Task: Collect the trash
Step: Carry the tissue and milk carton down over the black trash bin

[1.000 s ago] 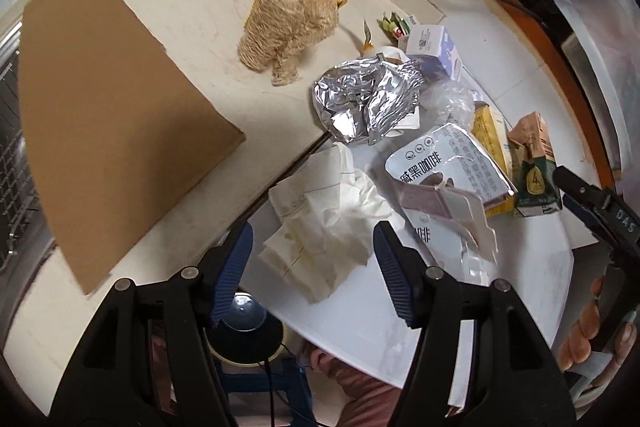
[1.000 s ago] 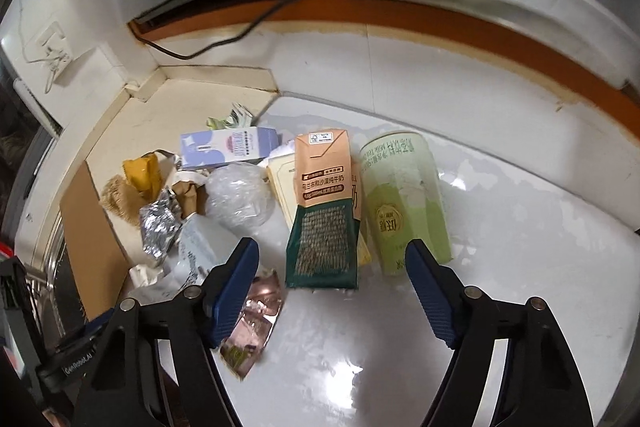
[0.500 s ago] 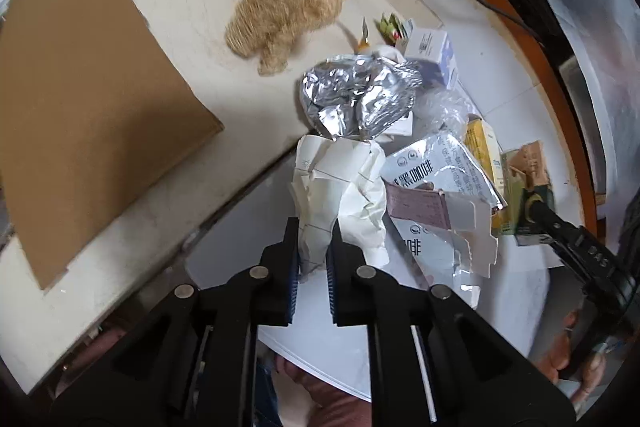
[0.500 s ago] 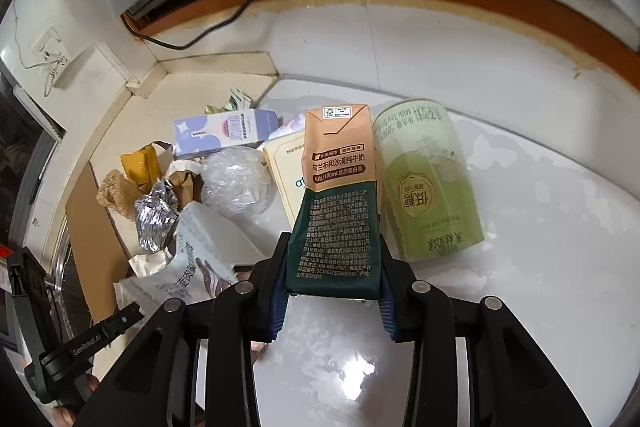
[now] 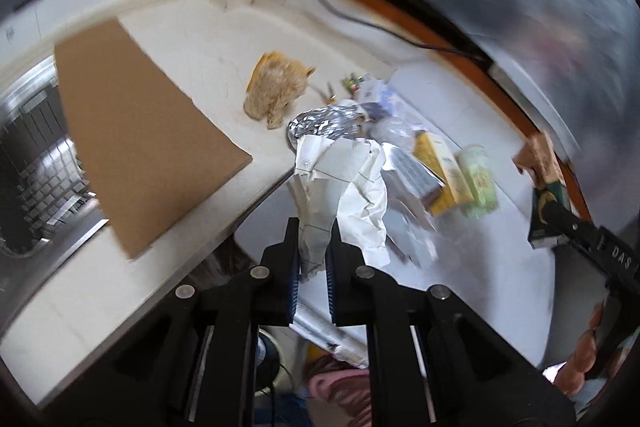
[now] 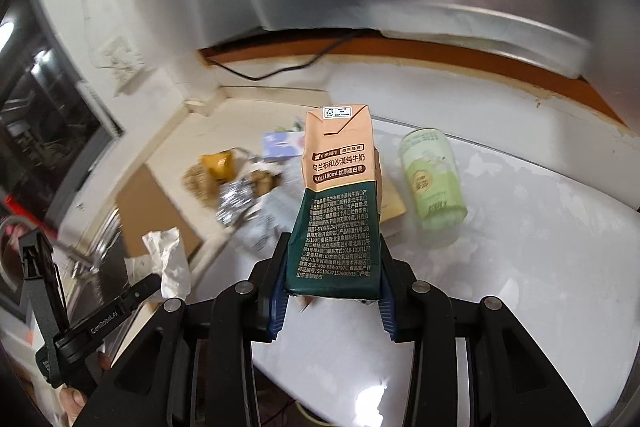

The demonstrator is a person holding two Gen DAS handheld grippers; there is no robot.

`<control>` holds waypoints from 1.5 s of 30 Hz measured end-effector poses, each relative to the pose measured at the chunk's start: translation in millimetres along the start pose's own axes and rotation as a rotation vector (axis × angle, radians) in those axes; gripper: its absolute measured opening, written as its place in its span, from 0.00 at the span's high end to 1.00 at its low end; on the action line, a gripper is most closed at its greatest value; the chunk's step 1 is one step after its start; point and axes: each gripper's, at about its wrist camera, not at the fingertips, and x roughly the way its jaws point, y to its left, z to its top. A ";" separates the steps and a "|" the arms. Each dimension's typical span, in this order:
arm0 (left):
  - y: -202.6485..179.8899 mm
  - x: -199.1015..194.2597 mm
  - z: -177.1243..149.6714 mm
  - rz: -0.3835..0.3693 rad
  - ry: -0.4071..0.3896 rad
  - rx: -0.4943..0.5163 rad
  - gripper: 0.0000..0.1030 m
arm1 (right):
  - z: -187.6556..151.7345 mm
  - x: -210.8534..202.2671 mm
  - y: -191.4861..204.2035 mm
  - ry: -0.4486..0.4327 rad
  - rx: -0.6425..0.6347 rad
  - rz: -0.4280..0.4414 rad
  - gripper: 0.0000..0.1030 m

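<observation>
White paper [image 5: 344,183], peach-and-green carton [image 6: 338,203], green cup [image 6: 434,179]

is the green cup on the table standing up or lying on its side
Lying on its side. The green cup rests lengthwise on the white table, its round end facing away, beside the milk carton.

The litter pile [image 5: 404,155] on the white table [image 5: 480,267] is motion-blurred, its labels unreadable.

Crumpled white paper [image 5: 344,183] and orange-green milk carton [image 6: 338,203], both lifted.
</observation>
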 end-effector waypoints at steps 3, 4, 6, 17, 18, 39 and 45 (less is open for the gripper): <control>-8.1 -38.2 -20.6 -0.006 -0.037 0.050 0.92 | -25.0 -29.9 14.8 -0.011 -0.023 0.041 0.64; -9.0 -51.2 -28.6 -0.010 -0.048 0.060 0.92 | -33.2 -38.2 18.4 -0.012 -0.028 0.054 0.64; -10.7 -72.2 -42.9 -0.018 -0.064 0.075 0.92 | -53.8 -55.4 29.2 -0.010 -0.037 0.088 0.64; -2.5 -125.9 -139.0 0.021 -0.115 0.148 0.92 | -174.4 -90.0 75.9 0.056 -0.126 0.164 0.64; 0.7 -123.5 -149.7 0.031 -0.113 0.148 0.92 | -187.3 -87.5 78.1 0.067 -0.138 0.161 0.64; 92.9 -15.6 -301.1 0.208 0.137 0.077 0.91 | -373.0 76.9 70.7 0.425 -0.186 0.111 0.64; 120.4 51.2 -339.1 0.181 0.235 0.059 0.91 | -410.5 147.3 57.1 0.526 -0.195 0.074 0.64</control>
